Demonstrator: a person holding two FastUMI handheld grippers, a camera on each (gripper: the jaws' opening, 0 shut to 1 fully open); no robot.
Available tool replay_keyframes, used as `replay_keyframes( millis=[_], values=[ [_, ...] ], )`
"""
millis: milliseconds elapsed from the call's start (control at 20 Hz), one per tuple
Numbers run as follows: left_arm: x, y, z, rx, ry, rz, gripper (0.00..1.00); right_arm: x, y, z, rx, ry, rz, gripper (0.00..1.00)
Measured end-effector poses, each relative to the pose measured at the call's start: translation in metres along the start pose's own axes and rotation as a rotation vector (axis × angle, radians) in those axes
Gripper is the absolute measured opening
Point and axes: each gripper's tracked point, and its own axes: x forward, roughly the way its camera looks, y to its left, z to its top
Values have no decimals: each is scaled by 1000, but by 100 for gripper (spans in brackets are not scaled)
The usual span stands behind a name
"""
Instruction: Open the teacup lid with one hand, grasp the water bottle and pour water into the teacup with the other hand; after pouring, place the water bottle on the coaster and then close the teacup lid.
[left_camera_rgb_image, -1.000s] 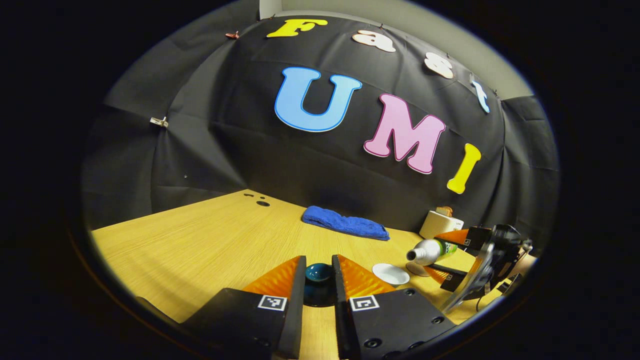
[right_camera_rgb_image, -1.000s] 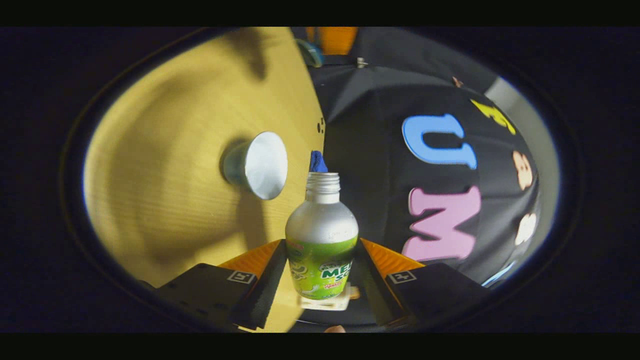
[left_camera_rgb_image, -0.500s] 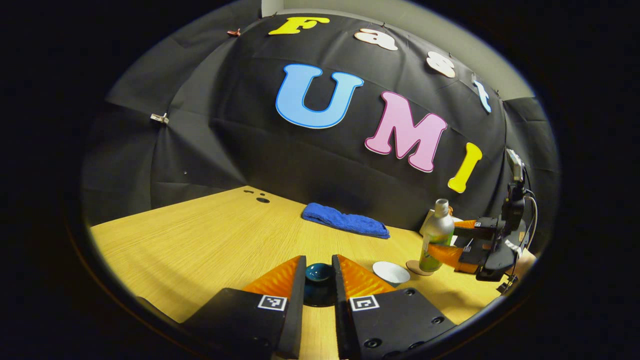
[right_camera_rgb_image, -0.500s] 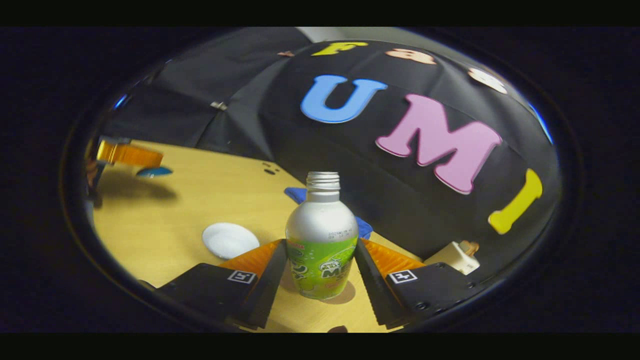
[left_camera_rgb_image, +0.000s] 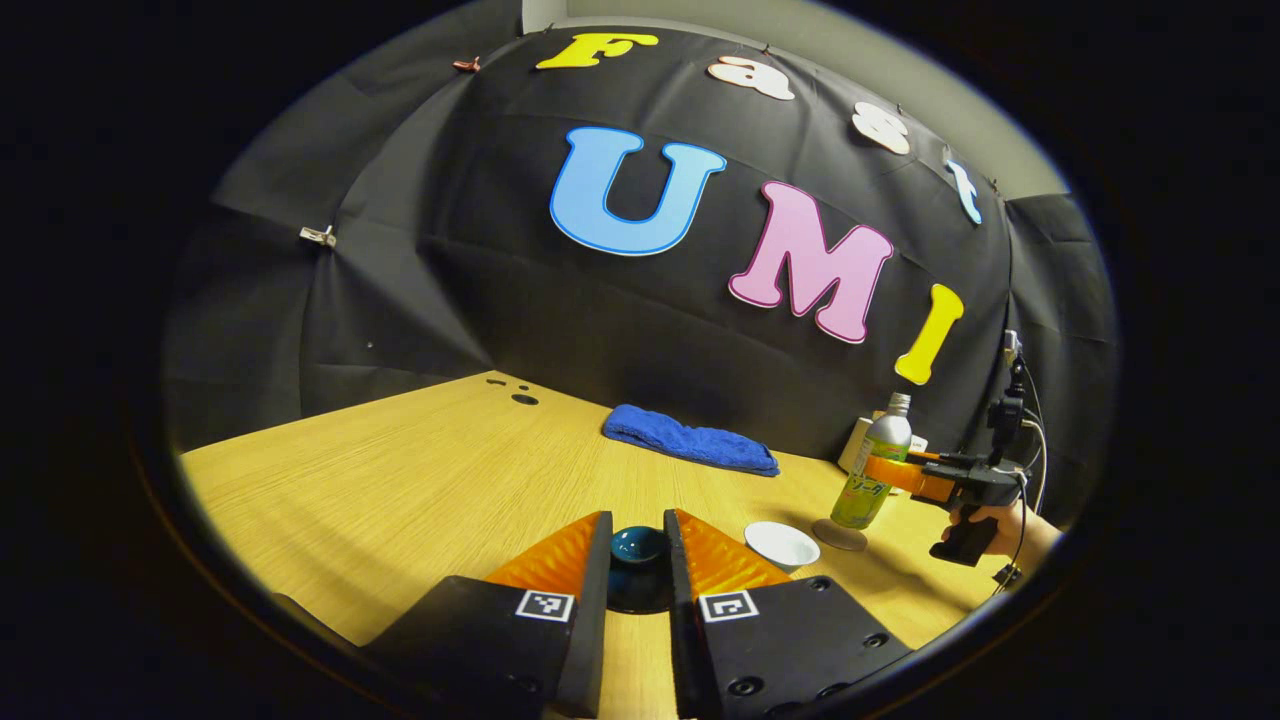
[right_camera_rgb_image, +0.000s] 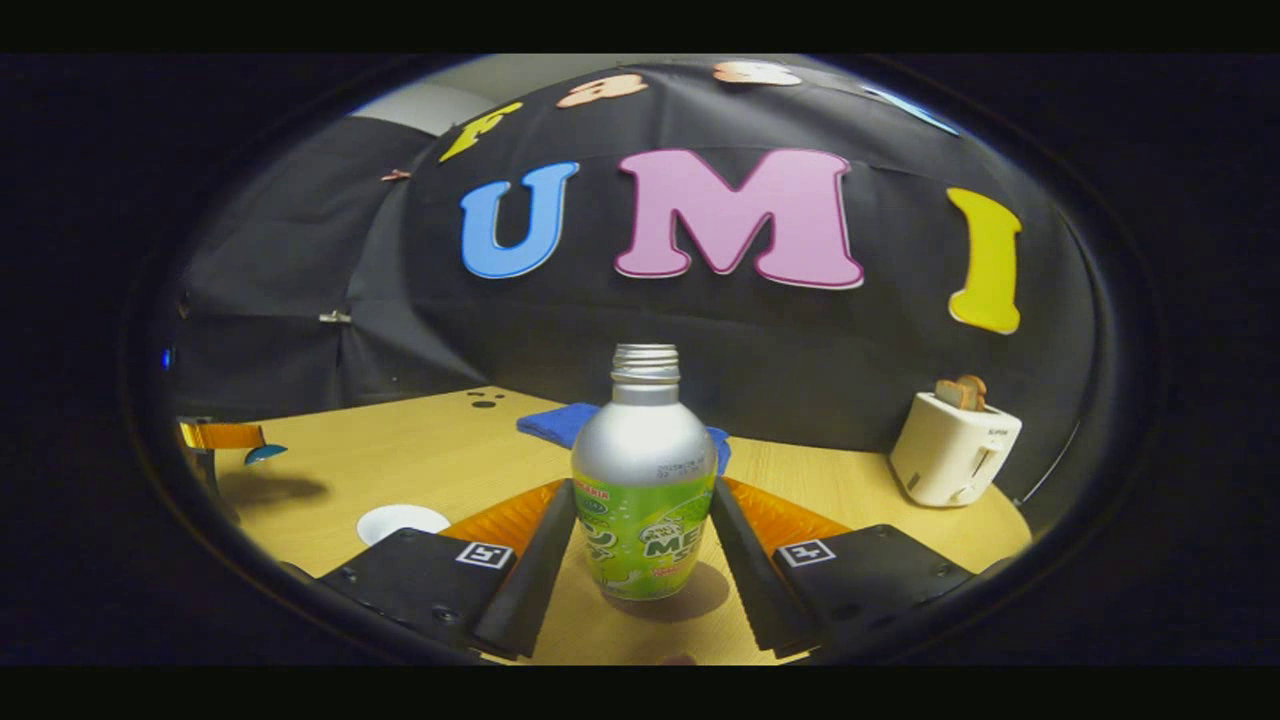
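With the right gripper clamped on the upright water bottle just over the coaster beside the teacup, placing is underway; next comes release, then the left gripper, holding the lid, recaps.

Wall: black cloth, creased, held by small clips | strip of pale wall above it | table: light wood grain, small dark holes near its far edge | light: warm, from overhead, soft shadows on the table.
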Motion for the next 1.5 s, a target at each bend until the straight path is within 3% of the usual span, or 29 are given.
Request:
replay_keyframes(
  millis=[200,350,650,700,750,1000,1150,1500],
  values=[
    [1,1,-1,0,1,2,31,8,-9,-12,78,16,-38,77],
    [1,0,-1,-1,5,1,31,10,-13,-16,119,19,-37,81],
    [1,0,-2,0,4,3,31,10,-20,-25,101,35,-48,80],
    [2,0,-2,0,5,2,31,10,-19,-26,96,35,-44,76],
    [1,0,-2,0,4,2,31,9,-19,-26,91,36,-43,81],
    [1,0,-1,1,4,1,31,6,-18,-31,80,52,-40,83],
    [1,-1,-2,2,4,0,31,5,-20,-35,75,58,-49,93],
    [3,-9,-9,-18,17,-16,31,-35,-36,-51,70,72,-85,95]
  ],
)
